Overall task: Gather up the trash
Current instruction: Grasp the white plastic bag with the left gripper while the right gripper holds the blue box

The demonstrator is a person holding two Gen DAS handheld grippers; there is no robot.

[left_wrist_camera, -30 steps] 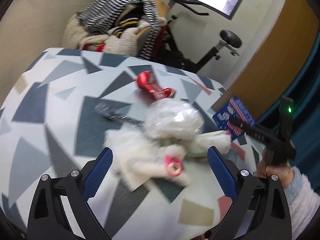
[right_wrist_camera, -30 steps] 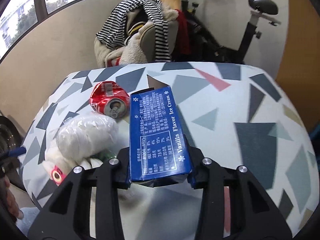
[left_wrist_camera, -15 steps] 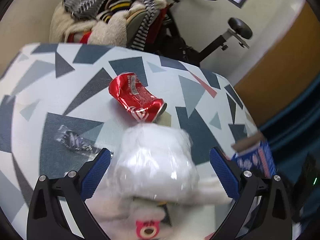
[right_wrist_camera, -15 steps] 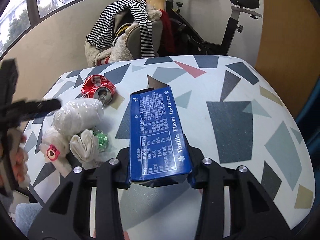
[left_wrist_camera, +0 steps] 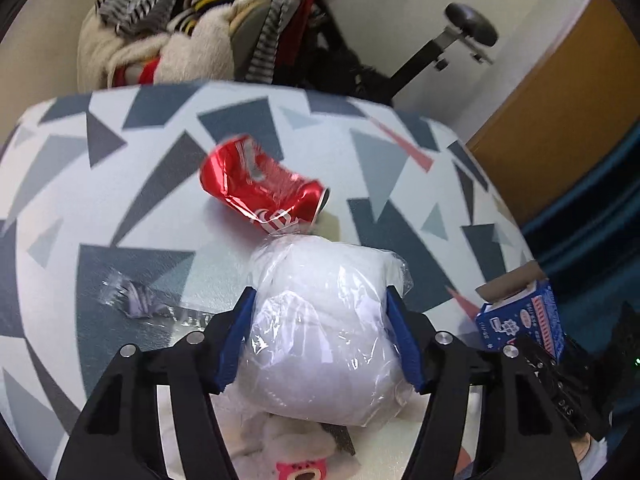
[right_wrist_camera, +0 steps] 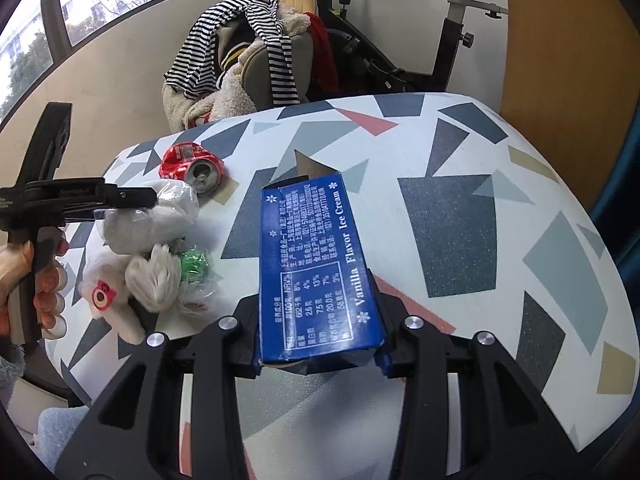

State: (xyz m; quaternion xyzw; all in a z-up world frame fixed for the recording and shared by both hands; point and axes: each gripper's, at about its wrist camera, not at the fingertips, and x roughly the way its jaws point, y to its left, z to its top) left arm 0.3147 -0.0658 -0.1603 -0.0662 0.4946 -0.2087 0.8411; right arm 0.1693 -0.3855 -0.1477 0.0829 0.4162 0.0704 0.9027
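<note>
**Two grabbers, two pieces of trash**

The left gripper (left_wrist_camera: 320, 330) has just been closing its jaws, and its blue pads now press both sides of a soft white bundle wrapped in clear plastic film (left_wrist_camera: 324, 320). The bundle looks caught but sits low on the table, on top of the other trash, so I think it is not lifted yet.

The right gripper (right_wrist_camera: 318, 354) is closed tight on a flat blue cardboard ice cream box with white writing (right_wrist_camera: 316, 268). The box points up toward twelve o'clock in the right wrist view, over the round table with the white, grey and red triangle cloth (right_wrist_camera: 460, 220).

More trash lies on the table. A crushed red metal drink can (left_wrist_camera: 260, 192) lies at about eleven o'clock from the bundle. A scrap of crinkled clear wrapper (left_wrist_camera: 132, 300) is at nine o'clock. At six o'clock are white fluffy scraps with a small pink bear-face piece (left_wrist_camera: 301, 469). A shiny green ball of foil (right_wrist_camera: 194, 266) sits beside them.

So two things are picked and nothing seems binned yet. No trash bin shows in either view. I think the job is still near its start.
</note>
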